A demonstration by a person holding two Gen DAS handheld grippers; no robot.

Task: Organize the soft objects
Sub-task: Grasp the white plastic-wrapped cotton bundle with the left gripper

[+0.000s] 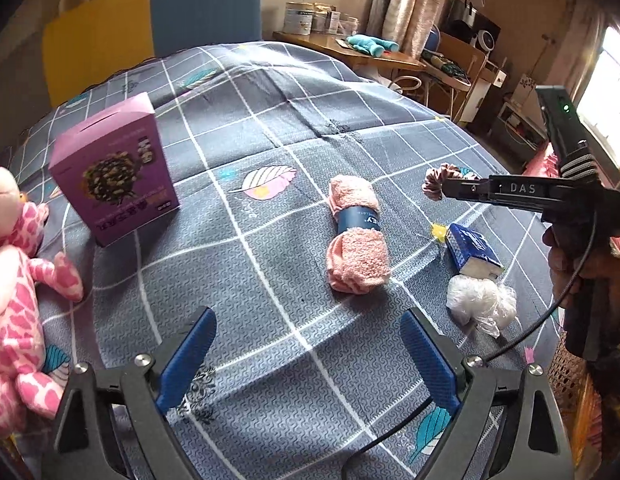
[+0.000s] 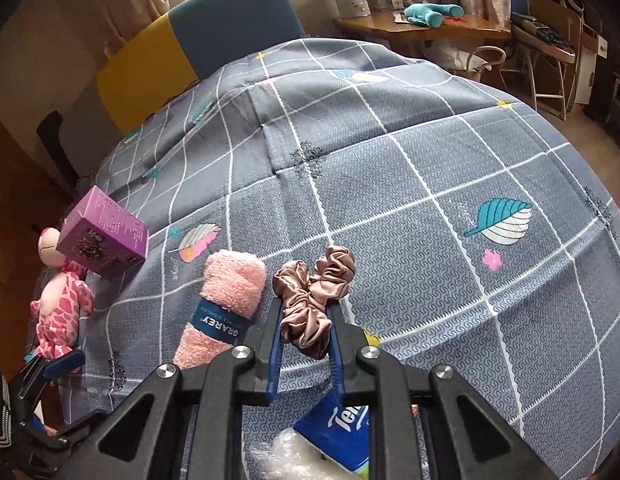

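Satin brown scrunchie point(image 2: 312, 297) is clamped in the right claw point(image 2: 306, 312) above the grey checked bedspread point(image 2: 449, 184).
Left claw point(image 1: 308, 354) is held apart over the bed; a rolled pink towel point(image 1: 355, 236) lies nearby.

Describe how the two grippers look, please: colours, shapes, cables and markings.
Both are black frames with silver bolts and blue, textured fingers. The left gripper has a black cable below it. The right gripper, seen from the side, reads "DAS", has a green light, a striped collar and a thin black cable.
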